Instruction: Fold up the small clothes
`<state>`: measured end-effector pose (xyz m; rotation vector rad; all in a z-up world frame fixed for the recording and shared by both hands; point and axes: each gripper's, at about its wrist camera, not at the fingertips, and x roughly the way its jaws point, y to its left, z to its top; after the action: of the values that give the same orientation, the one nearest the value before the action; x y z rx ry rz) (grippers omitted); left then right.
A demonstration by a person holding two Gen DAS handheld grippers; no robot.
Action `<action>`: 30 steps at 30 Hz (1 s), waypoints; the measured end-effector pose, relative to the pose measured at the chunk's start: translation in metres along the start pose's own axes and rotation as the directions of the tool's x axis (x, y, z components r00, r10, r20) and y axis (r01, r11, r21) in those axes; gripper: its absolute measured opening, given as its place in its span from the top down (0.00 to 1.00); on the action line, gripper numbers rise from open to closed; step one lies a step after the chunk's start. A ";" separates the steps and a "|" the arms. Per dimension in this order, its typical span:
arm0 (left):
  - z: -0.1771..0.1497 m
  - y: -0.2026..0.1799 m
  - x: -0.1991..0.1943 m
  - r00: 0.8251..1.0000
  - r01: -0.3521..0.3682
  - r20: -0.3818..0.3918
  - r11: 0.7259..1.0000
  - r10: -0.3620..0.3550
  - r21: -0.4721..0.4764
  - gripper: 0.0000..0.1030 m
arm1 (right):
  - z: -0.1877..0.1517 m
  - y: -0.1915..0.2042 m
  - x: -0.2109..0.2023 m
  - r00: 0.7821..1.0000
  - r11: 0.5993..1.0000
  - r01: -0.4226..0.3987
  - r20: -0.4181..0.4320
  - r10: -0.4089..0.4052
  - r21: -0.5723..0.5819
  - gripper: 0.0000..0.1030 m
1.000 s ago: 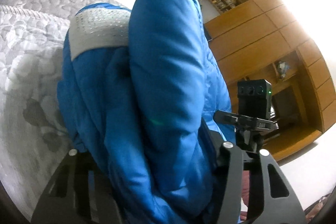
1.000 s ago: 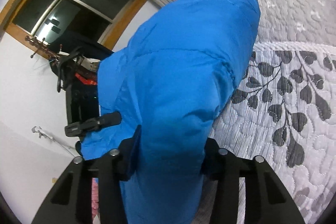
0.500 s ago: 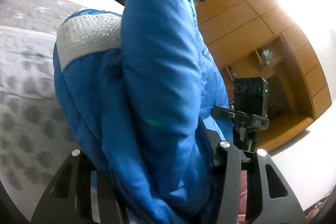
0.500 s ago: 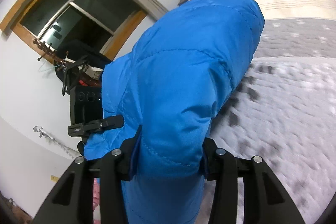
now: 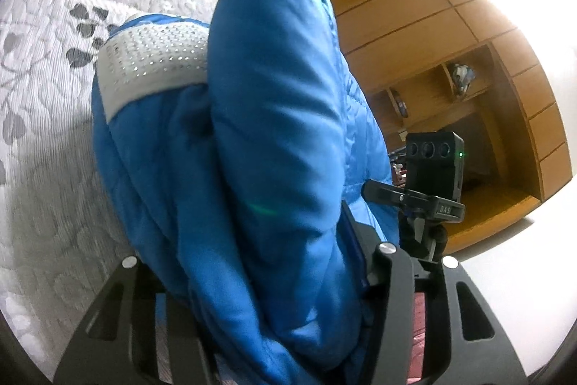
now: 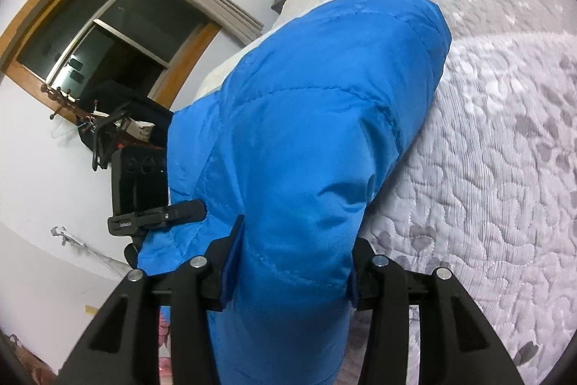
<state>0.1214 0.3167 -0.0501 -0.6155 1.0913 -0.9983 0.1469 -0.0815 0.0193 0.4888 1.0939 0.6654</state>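
Blue padded jacket (image 5: 274,139) is held up between both tools, its long axis running from the near grip ends toward the far side of the bed (image 5: 47,118). Left gripper (image 5: 259,280) is clamped on a thick fold of jacket; right gripper (image 6: 292,262) is clamped on the other side, fabric bulging out betw. its jaws. Both hands are about equally near, so neither leads. The jacket hangs just in front of each tool and above the grey leaf-pattern quilt (image 6: 505,150); I cannot tell if its far end touches. White dotted band (image 5: 155,60) faces the left camera. Next move, I judge, is to lower it flat, w/ far edge first.
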 end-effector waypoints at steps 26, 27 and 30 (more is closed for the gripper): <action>-0.037 0.005 0.012 0.984 -0.125 0.128 0.992 0.124 0.001 0.31 | -0.022 -0.061 0.020 0.999 0.999 0.006 0.034 -0.007 0.037 0.22; -0.038 0.002 0.009 0.980 -0.145 0.136 0.989 0.144 0.001 0.30 | -0.023 -0.056 0.014 0.998 0.999 0.036 0.044 -0.037 0.022 0.21; -0.039 -0.013 -0.001 0.963 -0.215 0.165 0.977 0.214 -0.012 0.24 | -0.030 -0.039 -0.002 0.985 0.988 0.153 0.083 -0.151 -0.019 0.09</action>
<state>0.0803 0.3141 -0.0538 -0.5521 0.9845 -0.7495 0.1280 -0.1093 -0.0170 0.4033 1.0332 0.5205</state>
